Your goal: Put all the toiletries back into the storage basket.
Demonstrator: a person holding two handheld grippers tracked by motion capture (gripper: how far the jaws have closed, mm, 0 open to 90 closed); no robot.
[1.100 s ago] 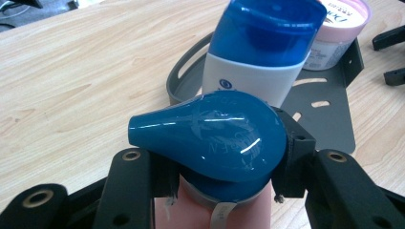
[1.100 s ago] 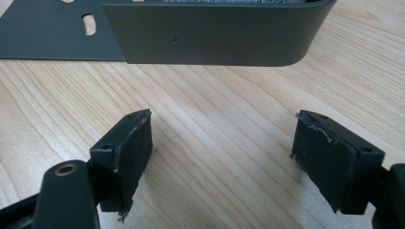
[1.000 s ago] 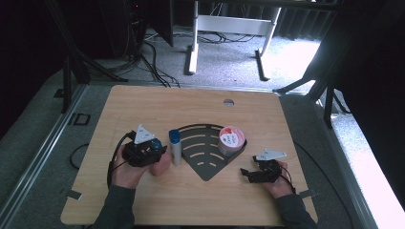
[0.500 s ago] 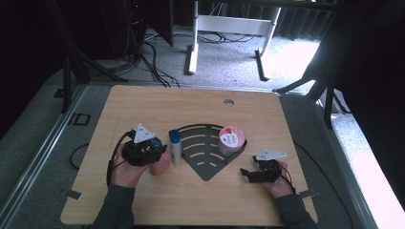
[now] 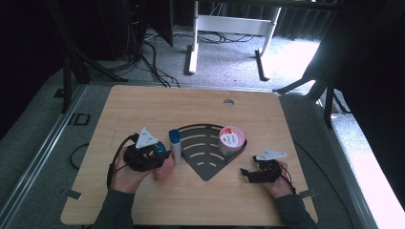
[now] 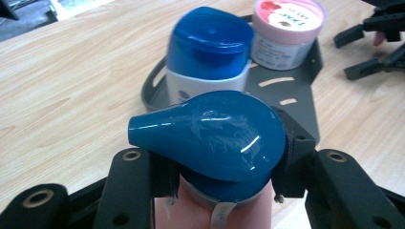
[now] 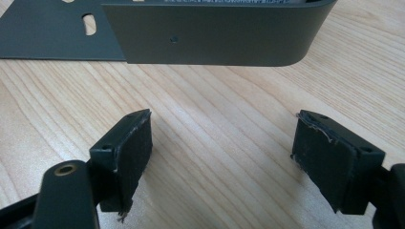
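Observation:
My left gripper (image 5: 159,156) is shut on a pink bottle (image 5: 163,170) with a glossy blue teardrop-shaped cap (image 6: 215,133). Its pads (image 6: 165,174) press just under the cap. The bottle stands on the wooden table at the left edge of a dark fan-shaped tray (image 5: 205,164). Right beyond it stands a white bottle with a blue cap (image 6: 210,52), at the tray's left edge. A jar with a pink lid (image 5: 231,140) sits in the tray's far right corner. My right gripper (image 7: 222,157) rests open on the table, nothing between its pads, facing the tray's outer wall (image 7: 215,33).
The right gripper (image 6: 377,43) also appears at the far right of the left gripper view, beside the tray (image 6: 296,90). A round hole (image 5: 229,102) is cut in the table near its far edge. Cables trail from both grippers towards the front edge.

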